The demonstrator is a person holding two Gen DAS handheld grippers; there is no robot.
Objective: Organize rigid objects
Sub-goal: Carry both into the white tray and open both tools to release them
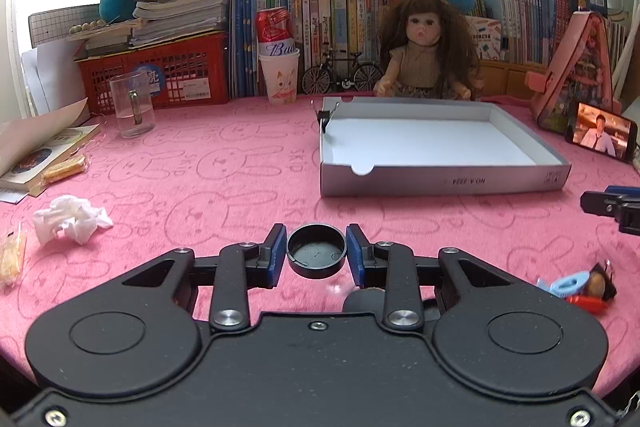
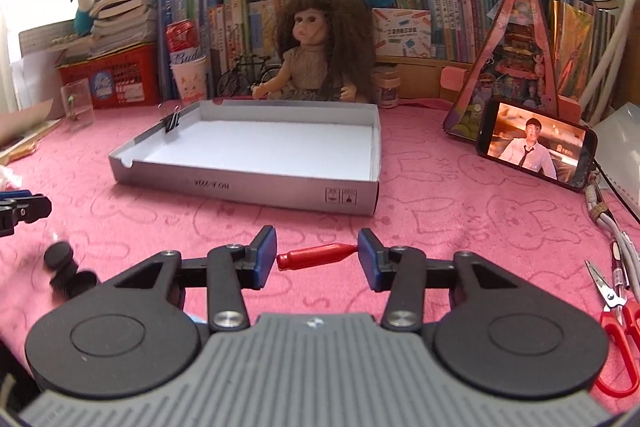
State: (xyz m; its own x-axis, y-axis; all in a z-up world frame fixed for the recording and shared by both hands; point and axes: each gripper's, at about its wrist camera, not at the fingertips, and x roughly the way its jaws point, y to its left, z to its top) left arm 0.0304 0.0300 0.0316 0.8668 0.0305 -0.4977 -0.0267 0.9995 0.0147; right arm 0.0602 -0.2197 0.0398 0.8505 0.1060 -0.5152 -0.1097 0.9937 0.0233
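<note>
Pink counter [image 1: 240, 187]: left claw [image 1: 317, 254] pinches black cap [image 1: 316, 255], right claw [image 2: 317, 255] pinches red piece [image 2: 316, 254] endwise; carry both level over the far white box [image 2: 280, 147].

My left gripper [image 1: 316, 254], black with blue pads [image 1: 276, 255], carries a plain black round cap [image 1: 316, 255]. My right gripper [image 2: 317, 257], black with a ribbed grey body and the same blue pads [image 2: 266, 255], carries a glossy red pen-cap-shaped piece [image 2: 316, 254]. The tablecloth [image 1: 224, 187] is pink, embossed all over with rabbit outlines and letters. The box lid [image 1: 440, 183], centre of frame, is silver-grey outside, white inside, with a black binder clip [image 1: 323, 119] on its left wall. White crumpled tissue [image 1: 70, 219] at lower left. Red-handled scissors [image 2: 616, 331] at lower right. Red crate [image 1: 160, 71], red-and-white can [image 1: 276, 33] at rear.
</note>
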